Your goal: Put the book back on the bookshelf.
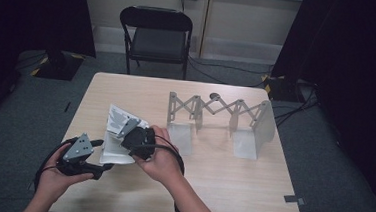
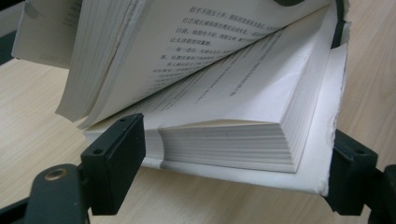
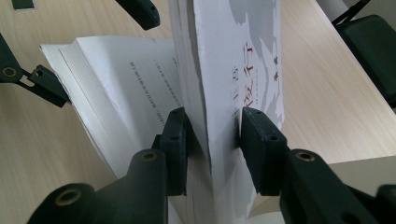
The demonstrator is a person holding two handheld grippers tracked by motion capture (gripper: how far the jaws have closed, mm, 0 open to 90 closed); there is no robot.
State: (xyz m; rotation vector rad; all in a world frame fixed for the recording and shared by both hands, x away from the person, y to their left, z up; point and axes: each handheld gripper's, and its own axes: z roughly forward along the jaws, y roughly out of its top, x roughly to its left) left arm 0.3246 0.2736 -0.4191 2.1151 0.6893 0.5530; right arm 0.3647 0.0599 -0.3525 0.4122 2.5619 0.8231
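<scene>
The white paperback book (image 1: 116, 141) lies open near the desk's (image 1: 220, 188) left edge, spine running near-to-far. The right tool (image 3: 212, 140) clamps the raised cover and pages; the left tool (image 2: 233, 163) spans the lower page block, jaws wide.

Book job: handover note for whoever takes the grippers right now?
Right gripper: shut on the front cover and first pages of the book, holding them lifted.
Left gripper: jaws on either side of the lower block of pages, which lies on the table; whether the pads press cannot be told.
Done: book opened partway, print showing.
Left: probably finish opening it or move it; the folding rack stands apart, further back on the table.
</scene>
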